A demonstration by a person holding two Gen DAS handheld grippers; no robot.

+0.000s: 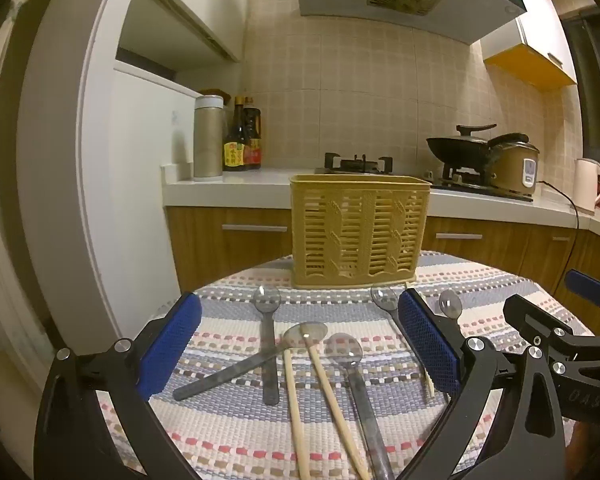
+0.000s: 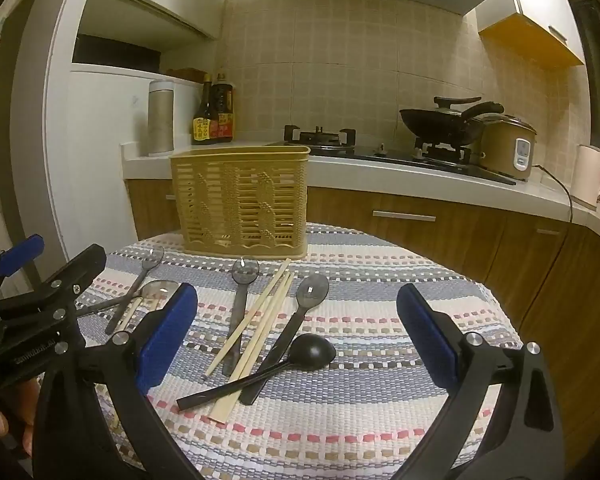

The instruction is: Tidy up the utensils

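A yellow slatted utensil basket (image 1: 359, 232) stands upright at the far side of a round table; it also shows in the right wrist view (image 2: 242, 204). Several grey translucent spoons (image 1: 269, 340) and wooden chopsticks (image 1: 332, 404) lie loose on the striped cloth in front of it. In the right wrist view a black spoon (image 2: 284, 368) lies across chopsticks (image 2: 260, 320) and grey spoons (image 2: 296, 320). My left gripper (image 1: 300, 348) is open above the left pile. My right gripper (image 2: 296, 336) is open above the right pile. Both are empty.
The table wears a striped woven cloth (image 2: 380, 420). Behind it runs a kitchen counter (image 1: 240, 188) with a canister, sauce bottles (image 1: 242, 140), a gas hob, a black wok (image 2: 444, 124), a rice cooker (image 2: 508, 148) and a kettle (image 1: 588, 184). A white fridge stands at the left.
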